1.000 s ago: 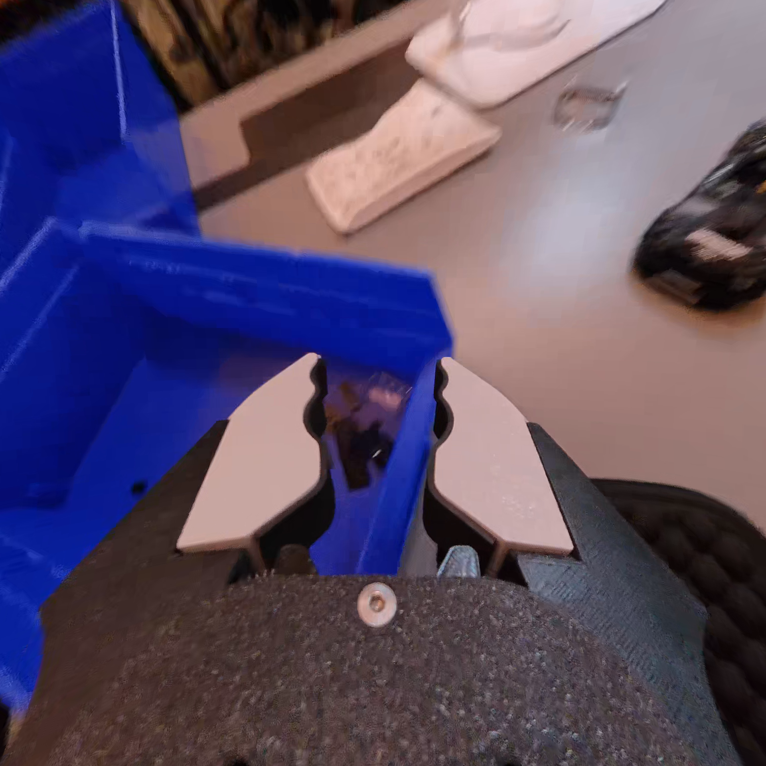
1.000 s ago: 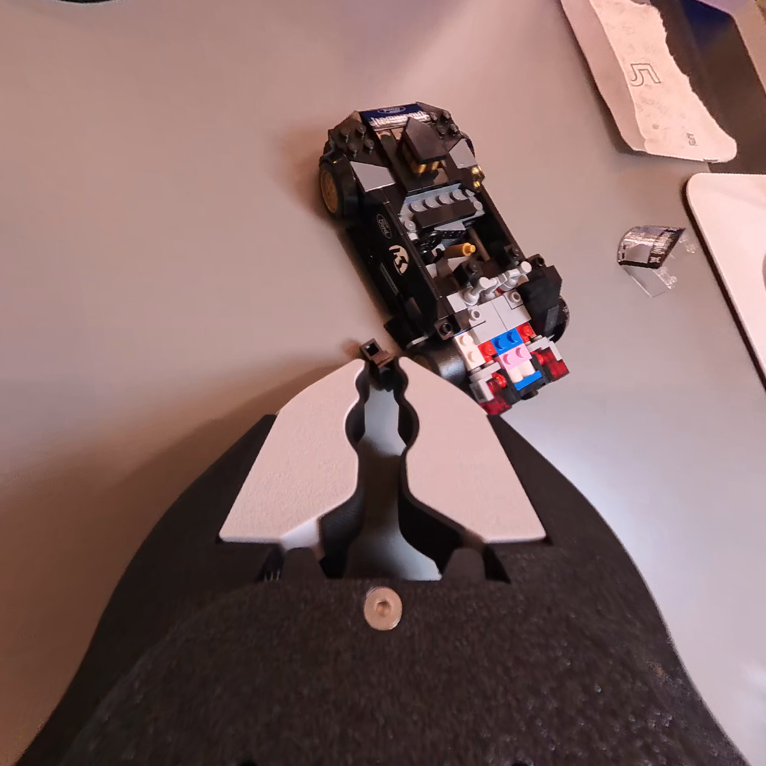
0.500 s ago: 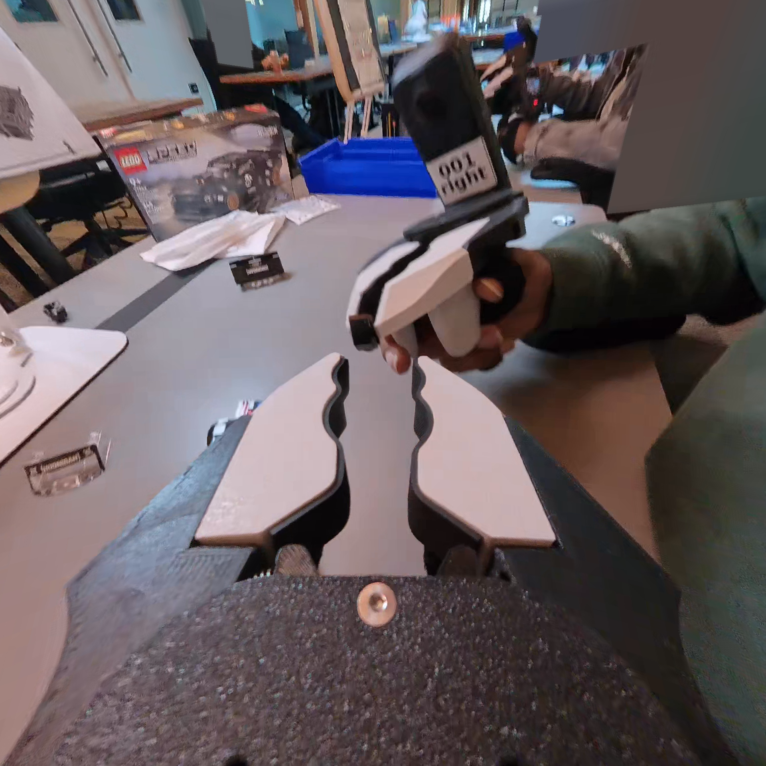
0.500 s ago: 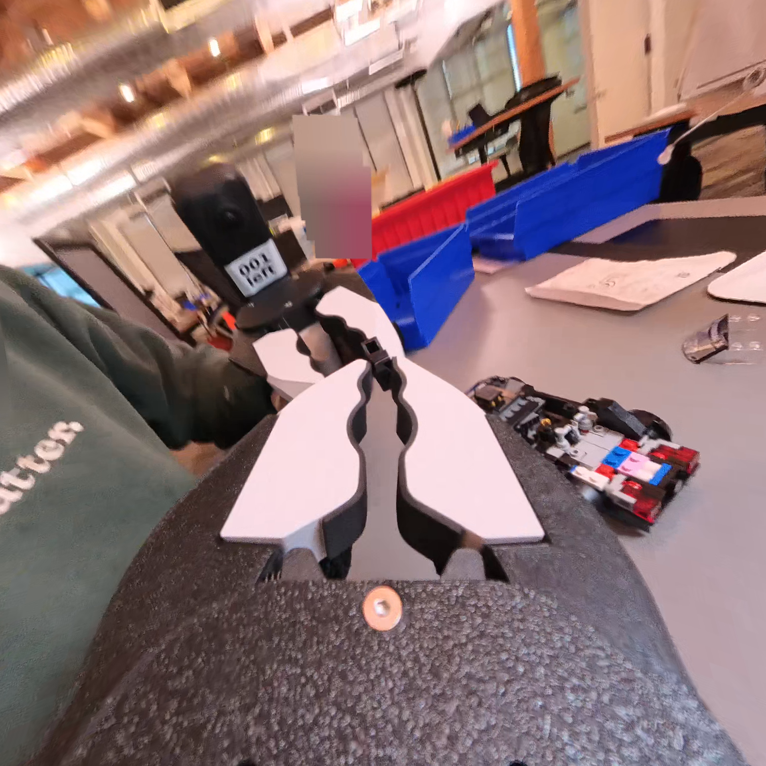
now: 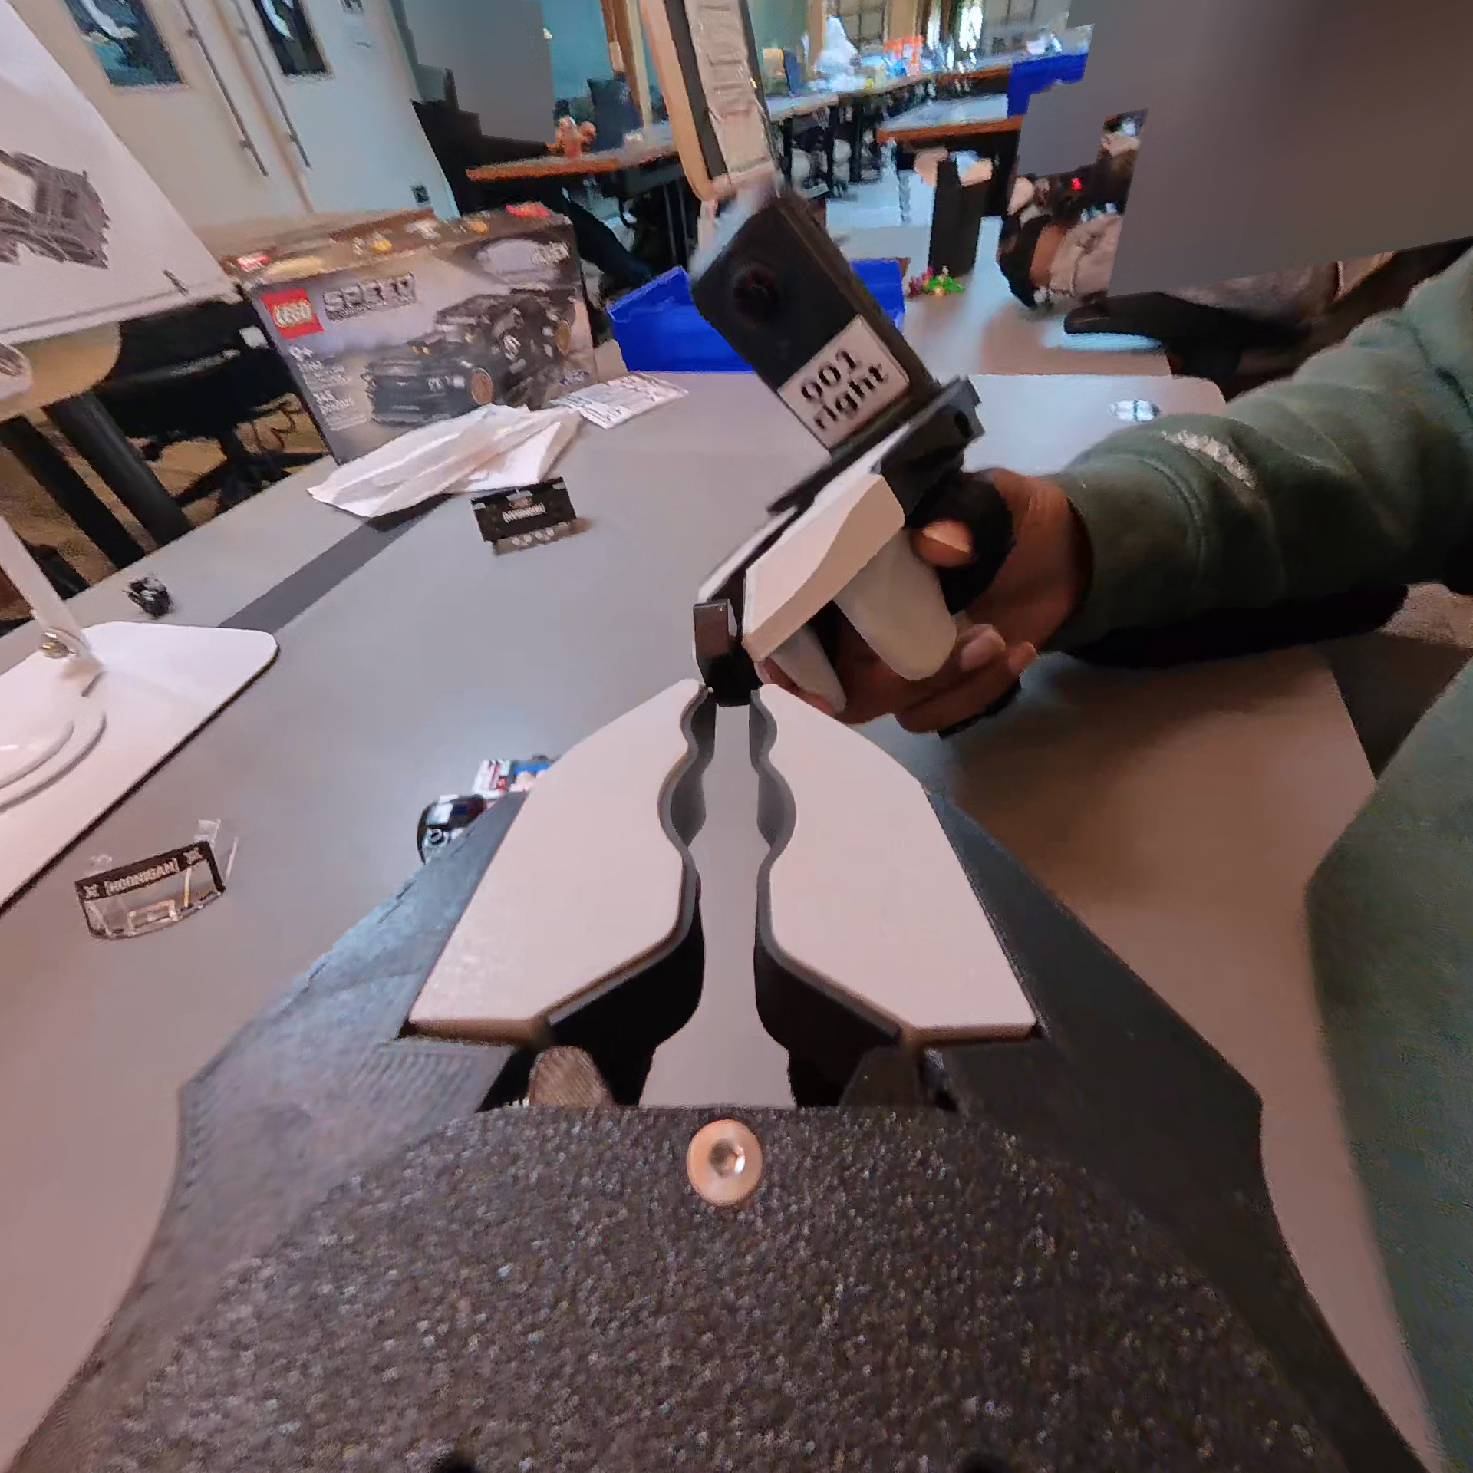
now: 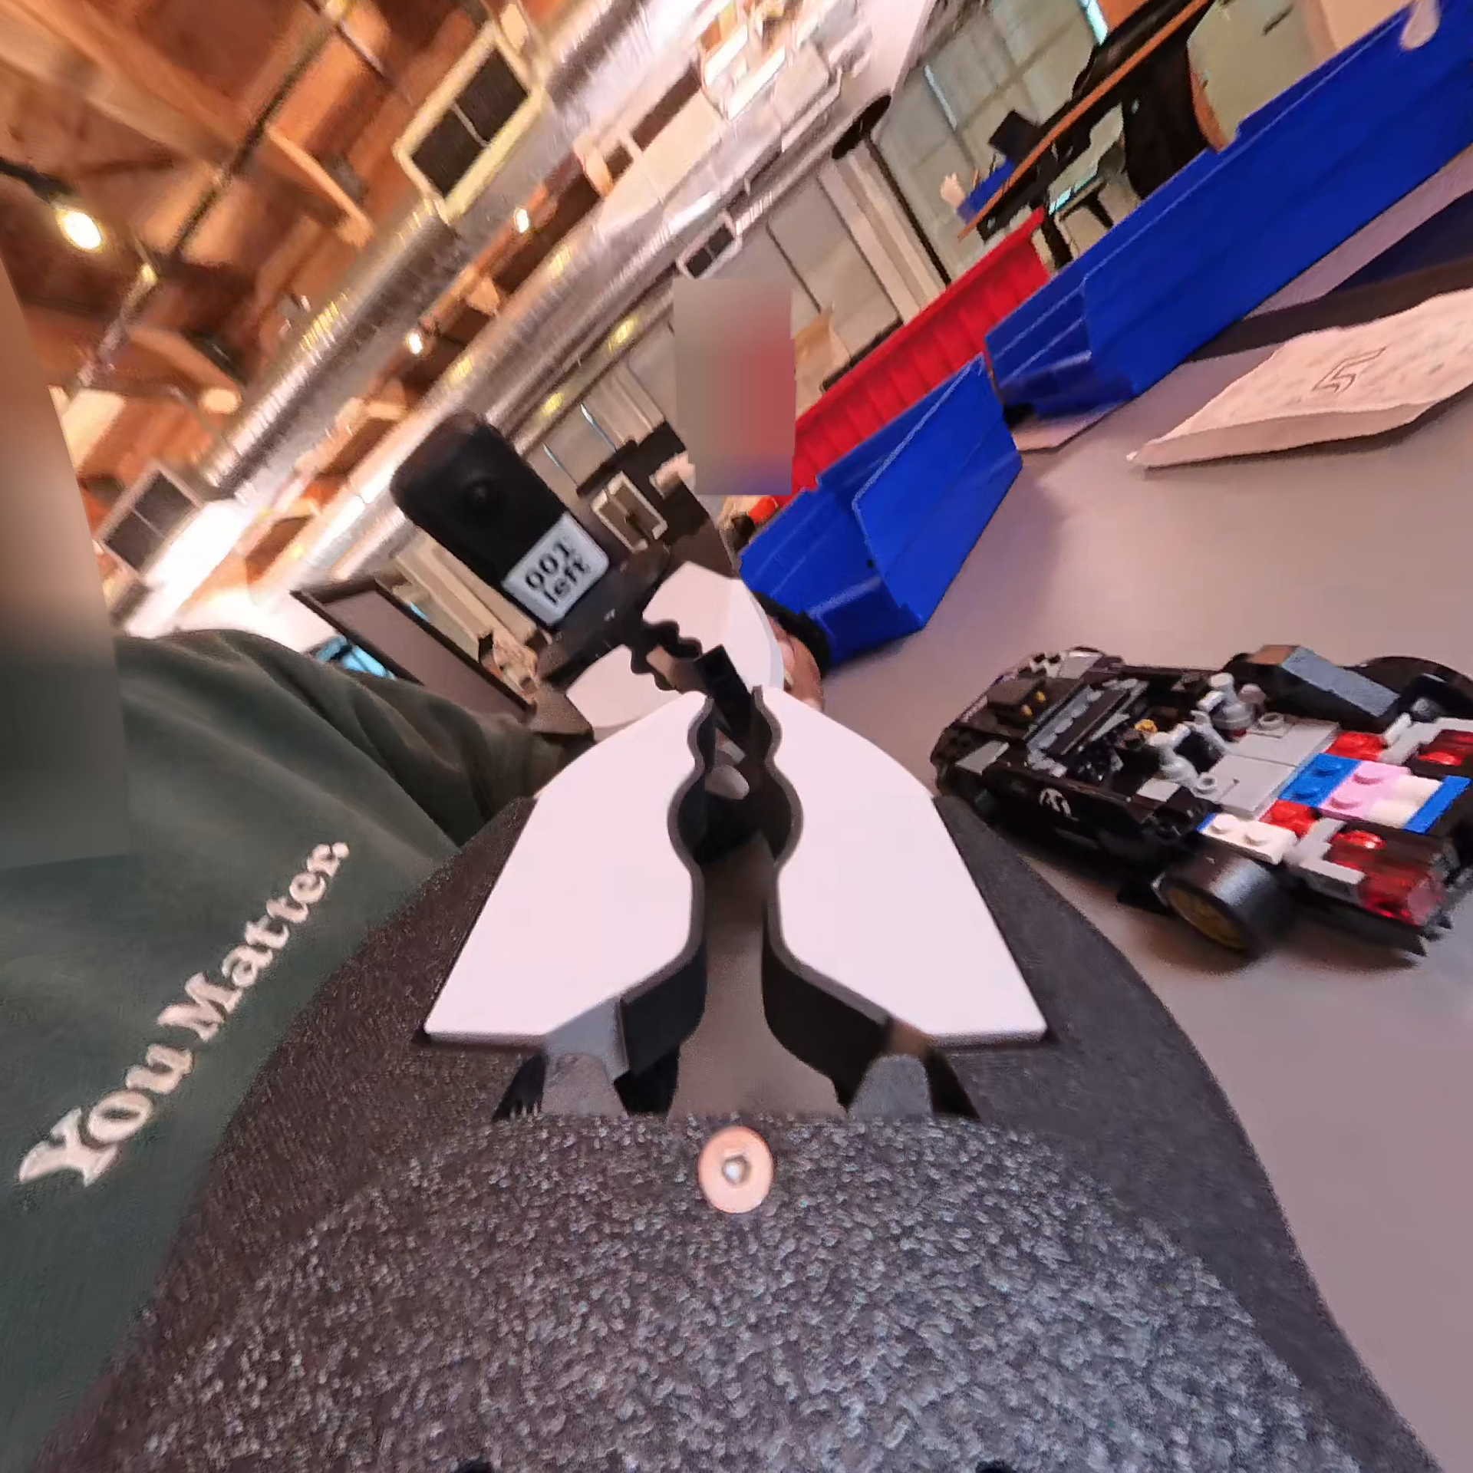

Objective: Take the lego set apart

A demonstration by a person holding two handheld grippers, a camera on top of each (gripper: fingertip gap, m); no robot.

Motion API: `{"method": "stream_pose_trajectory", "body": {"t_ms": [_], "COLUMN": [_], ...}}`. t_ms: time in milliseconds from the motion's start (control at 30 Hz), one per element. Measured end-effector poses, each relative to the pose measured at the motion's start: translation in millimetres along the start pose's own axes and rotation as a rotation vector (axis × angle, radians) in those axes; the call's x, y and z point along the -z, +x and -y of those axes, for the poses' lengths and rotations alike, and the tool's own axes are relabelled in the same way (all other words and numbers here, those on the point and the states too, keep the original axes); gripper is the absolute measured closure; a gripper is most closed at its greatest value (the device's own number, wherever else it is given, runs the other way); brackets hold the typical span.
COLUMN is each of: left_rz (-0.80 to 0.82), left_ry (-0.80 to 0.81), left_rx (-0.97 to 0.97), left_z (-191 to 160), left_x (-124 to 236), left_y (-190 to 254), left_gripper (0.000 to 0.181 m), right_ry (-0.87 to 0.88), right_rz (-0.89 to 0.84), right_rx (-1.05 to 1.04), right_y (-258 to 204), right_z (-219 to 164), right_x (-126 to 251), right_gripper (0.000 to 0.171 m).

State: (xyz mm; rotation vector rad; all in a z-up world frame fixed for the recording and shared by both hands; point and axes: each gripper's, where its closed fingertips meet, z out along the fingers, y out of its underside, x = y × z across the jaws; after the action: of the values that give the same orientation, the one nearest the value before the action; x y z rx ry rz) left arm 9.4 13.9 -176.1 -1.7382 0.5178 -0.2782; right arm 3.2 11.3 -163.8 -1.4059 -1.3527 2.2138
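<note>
Both grippers meet in mid-air, tip to tip, above the grey table point(image 5: 478, 638). The right gripper point(image 6: 729, 705) pinches a small black piece point(image 6: 727, 677) at its very tips; in the left wrist view that piece point(image 5: 717, 647) sits centre frame, poking right into the mouth of the left gripper point(image 5: 727, 701). The left one's jaws are narrowly parted around it, and I cannot tell if they grip it yet. Looks like a handover, or a two-handed pull on a tiny sub-assembly. The car point(image 6: 1227, 781), half stripped, rests on the table at the right of the right wrist view, well apart from both grippers. A blue bin point(image 6: 885, 550) waits behind, upper centre. Next call: left must close squarely on the piece before right lets go, or it drops.
</note>
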Motion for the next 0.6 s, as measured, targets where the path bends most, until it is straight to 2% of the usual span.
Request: {"method": "stream_pose_trajectory", "body": {"t_ms": [100, 267, 367, 600], "left_rz": [-0.034, -0.087, -0.105, -0.146], "left_ry": [-0.077, -0.164, -0.188, -0.109], "left_rx": [-0.051, -0.118, -0.116, -0.018], "left_z": [-14.6, -33.6, -40.2, -32.5], "left_x": [2.8, -0.2, -0.8, 0.8], "left_y": [2.9, 13.7, 14.4, 13.4], "left_gripper": [0.174, 0.174, 0.174, 0.173], "right_ry": [-0.123, -0.224, -0.277, -0.249], "right_rz": [-0.058, -0.123, -0.117, -0.091], "right_rx": [0.111, 0.273, 0.343, 0.366], "right_y": [5.8, 12.4, 11.0, 7.1], "right_z": [-13.6, -24.9, -33.2, -29.3], "right_x": [0.0, 1.6, 1.5, 3.7], "right_gripper": [0.163, 0.149, 0.162, 0.162]}}
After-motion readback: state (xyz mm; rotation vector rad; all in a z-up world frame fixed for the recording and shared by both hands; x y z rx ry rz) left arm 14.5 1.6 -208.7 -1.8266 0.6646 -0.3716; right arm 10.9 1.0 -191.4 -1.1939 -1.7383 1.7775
